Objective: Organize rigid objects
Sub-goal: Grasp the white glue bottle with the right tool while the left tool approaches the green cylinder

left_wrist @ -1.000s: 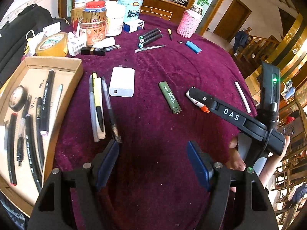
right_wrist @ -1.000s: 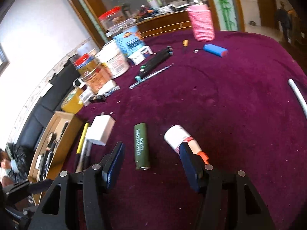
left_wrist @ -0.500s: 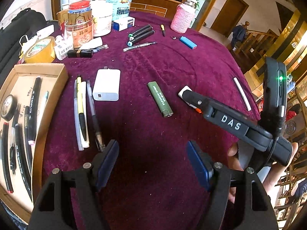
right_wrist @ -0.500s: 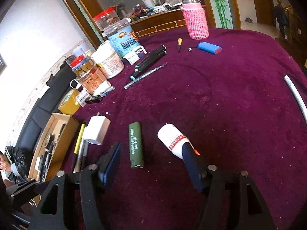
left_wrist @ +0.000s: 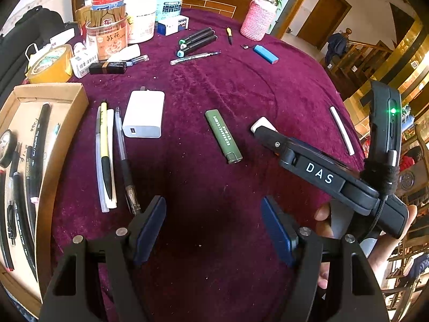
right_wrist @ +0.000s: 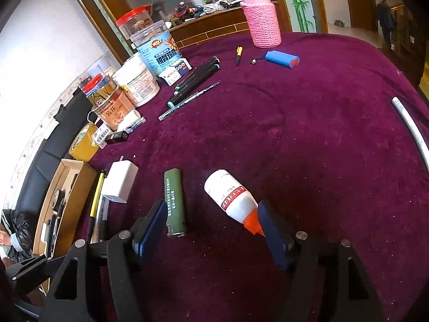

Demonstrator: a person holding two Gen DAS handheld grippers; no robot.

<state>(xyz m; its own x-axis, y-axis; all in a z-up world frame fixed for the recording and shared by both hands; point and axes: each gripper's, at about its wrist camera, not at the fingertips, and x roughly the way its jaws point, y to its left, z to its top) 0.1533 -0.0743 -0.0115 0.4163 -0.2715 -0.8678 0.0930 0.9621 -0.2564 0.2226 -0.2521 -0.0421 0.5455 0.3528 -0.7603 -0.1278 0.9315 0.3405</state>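
Note:
A green lighter point(right_wrist: 174, 201) and a white bottle with an orange cap point(right_wrist: 230, 198) lie on the purple cloth. Both are just ahead of my right gripper point(right_wrist: 211, 205), whose jaws are opening. The lighter lies near the left pad and the bottle's cap right beside the right pad; neither is pressed. My left gripper point(left_wrist: 213, 204) hangs open over bare cloth, nothing between its fingers. Beyond it lie the green lighter point(left_wrist: 223, 135), a white charger point(left_wrist: 144, 114) and several pens point(left_wrist: 106, 155). The bottle point(left_wrist: 262, 124) is mostly hidden behind the right gripper's black finger.
A cardboard tray point(left_wrist: 61, 145) with pens and cables sits at the left edge. Jars point(left_wrist: 110, 37), a tape roll point(left_wrist: 49, 64), black markers point(left_wrist: 197, 41), a blue lighter point(left_wrist: 266, 54) and a pink knitted jar point(left_wrist: 257, 18) stand farther back. A white stick point(left_wrist: 341, 130) lies near the right edge.
The right gripper's jaws have spread wider and its right finger has come off the bottle's neck. The left gripper drifted slightly over the cloth and stayed open.

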